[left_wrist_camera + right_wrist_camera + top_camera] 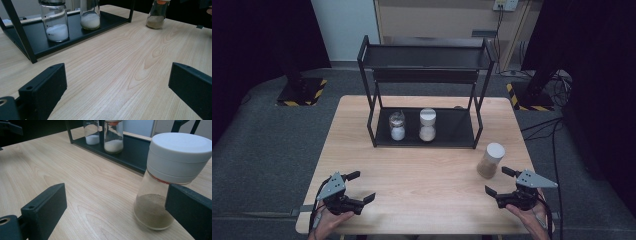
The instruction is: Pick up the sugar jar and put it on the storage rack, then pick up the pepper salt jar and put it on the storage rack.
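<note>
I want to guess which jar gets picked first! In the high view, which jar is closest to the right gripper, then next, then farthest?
1. Brown-powder jar, on the table just beyond the right gripper.
2. White-lidded jar, on the rack's bottom shelf.
3. Clear-topped jar, left of it.

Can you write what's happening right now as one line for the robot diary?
left gripper: open, empty | right gripper: open, beside white-lidded glass jar of brown powder | black metal shelf rack: two jars

Pretty dim from above with dark corners, soft light landing on the pale wooden table (422, 175), while both gripper views look brighter, sharp, slightly soft up close.
</note>
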### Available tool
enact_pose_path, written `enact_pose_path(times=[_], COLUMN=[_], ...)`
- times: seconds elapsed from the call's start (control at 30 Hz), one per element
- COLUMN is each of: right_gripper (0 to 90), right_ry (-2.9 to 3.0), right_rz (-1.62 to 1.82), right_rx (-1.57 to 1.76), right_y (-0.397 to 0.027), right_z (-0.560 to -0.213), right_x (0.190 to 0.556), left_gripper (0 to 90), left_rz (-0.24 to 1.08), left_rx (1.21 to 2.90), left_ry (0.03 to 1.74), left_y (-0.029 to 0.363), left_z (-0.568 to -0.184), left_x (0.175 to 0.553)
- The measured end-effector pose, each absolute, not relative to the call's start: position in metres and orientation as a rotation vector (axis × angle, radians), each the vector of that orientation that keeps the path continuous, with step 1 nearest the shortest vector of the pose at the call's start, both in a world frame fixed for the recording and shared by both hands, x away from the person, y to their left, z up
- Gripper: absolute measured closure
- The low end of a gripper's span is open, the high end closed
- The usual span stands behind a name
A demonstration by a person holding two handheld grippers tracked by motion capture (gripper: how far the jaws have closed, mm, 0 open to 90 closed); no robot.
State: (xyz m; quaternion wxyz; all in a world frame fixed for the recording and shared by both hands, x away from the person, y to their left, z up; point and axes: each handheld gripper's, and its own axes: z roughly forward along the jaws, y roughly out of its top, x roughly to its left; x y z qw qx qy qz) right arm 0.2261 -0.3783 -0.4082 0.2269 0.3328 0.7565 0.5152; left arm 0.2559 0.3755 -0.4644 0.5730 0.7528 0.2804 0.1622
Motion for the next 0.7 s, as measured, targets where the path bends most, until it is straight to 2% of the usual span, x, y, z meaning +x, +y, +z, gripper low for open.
enact_pose_path(times=[0.7], right_gripper=[3.2], right_ry=[2.063], right_rz=[1.417], right_rx=[0.928], right_y=[-0.3777], right_z=[-0.4061], right_x=[0.2218], left_gripper=[0.8], left_rz=[0.383], left_rx=[1.767], left_ry=[0.652], left_y=[0.3751], left_z=[-0.4639], left_x=[0.2556])
